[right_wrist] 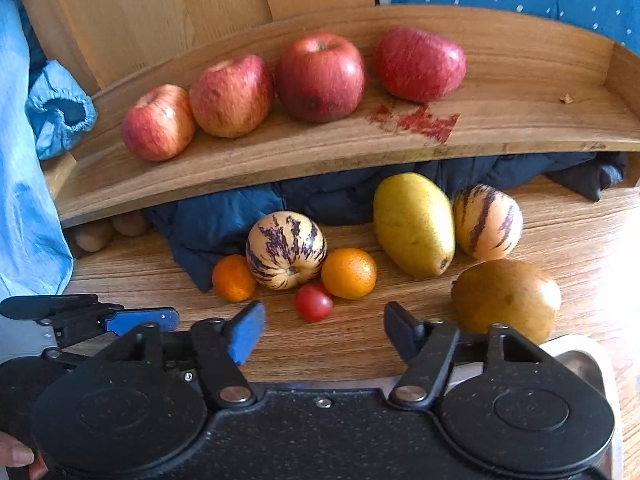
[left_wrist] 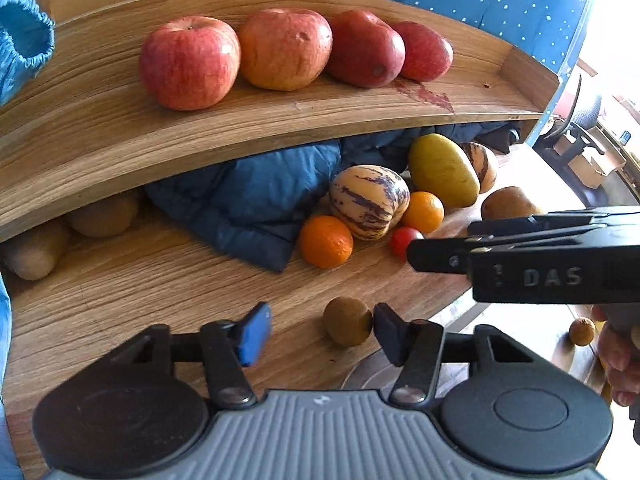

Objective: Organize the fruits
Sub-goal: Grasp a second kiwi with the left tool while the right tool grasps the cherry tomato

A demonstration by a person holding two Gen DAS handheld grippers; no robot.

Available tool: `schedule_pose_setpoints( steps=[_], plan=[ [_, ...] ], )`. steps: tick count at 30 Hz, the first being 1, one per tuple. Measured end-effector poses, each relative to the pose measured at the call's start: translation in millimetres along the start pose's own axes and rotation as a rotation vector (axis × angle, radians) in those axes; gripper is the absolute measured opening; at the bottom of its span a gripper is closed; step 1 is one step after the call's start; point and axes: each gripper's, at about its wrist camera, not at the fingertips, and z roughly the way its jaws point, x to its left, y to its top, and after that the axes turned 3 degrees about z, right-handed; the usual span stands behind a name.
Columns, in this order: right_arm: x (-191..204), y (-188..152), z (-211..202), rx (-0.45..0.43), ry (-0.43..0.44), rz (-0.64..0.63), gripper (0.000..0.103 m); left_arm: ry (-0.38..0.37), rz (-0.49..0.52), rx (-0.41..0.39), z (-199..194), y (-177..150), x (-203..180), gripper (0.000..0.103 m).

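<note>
1. Left claw (left_wrist: 320,334) released, held low over the wooden surface (left_wrist: 160,280), pointing toward the shelf (left_wrist: 280,120); small brown fruit (left_wrist: 347,321) just beside its right finger.
2. Right claw (right_wrist: 324,332) released too, level above the surface edge, facing a cherry tomato (right_wrist: 314,302).
3. Four apples (right_wrist: 320,76) lined up on the shelf.
4. Below, two oranges (right_wrist: 349,274), two striped melons (right_wrist: 286,255), a yellow-green pear (right_wrist: 414,224) and a brown pear (right_wrist: 506,298) clustered near a blue jacket (right_wrist: 224,220).

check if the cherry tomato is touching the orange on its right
Cannot tell. In the right wrist view the cherry tomato overlaps the orange with no visible gap, but it may only sit in front.
</note>
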Motion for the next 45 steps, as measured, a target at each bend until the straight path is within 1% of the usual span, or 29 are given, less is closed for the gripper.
schedule_pose_setpoints(
  steps=[2,4,5,7,11,13,15,18,22,27,32,41,45],
  plan=[
    [1,2,6,0.012,0.0,0.006,0.061,-0.017,-0.008,0.002,1,1,1,0.048],
    [1,3,10,0.019,0.006,0.015,0.055,-0.029,-0.007,0.005,2,2,0,0.042],
    [1,4,13,0.022,0.008,0.017,0.054,-0.031,-0.005,0.007,2,2,-1,0.039],
    [3,5,17,0.028,0.009,0.011,0.046,-0.034,0.002,0.009,2,2,-2,0.036],
    [6,6,22,0.031,0.015,0.002,0.045,-0.042,0.004,0.015,2,2,-4,0.03],
    [7,5,23,0.033,0.016,0.002,0.039,-0.041,0.0,0.015,2,1,-5,0.029],
    [8,5,25,0.036,0.012,0.013,0.035,-0.04,-0.002,0.016,2,1,-5,0.029],
    [9,5,27,0.033,0.02,0.036,0.033,-0.039,-0.005,0.02,3,2,-5,0.029],
    [10,5,30,0.025,0.016,0.041,0.024,-0.033,-0.006,0.022,2,2,-5,0.029],
    [5,-1,26,0.009,0.026,0.05,0.023,-0.027,-0.019,0.022,2,2,-4,0.029],
    [-2,-12,10,-0.023,0.037,0.043,0.023,-0.019,-0.011,0.027,2,2,-7,0.029],
    [-19,-37,-39,-0.1,0.03,0.047,0.024,-0.008,0.031,0.0,-11,3,-30,0.029],
    [-27,-55,-63,-0.125,0.02,0.027,0.024,-0.022,0.057,0.001,-15,-1,-47,0.029]
  ],
)
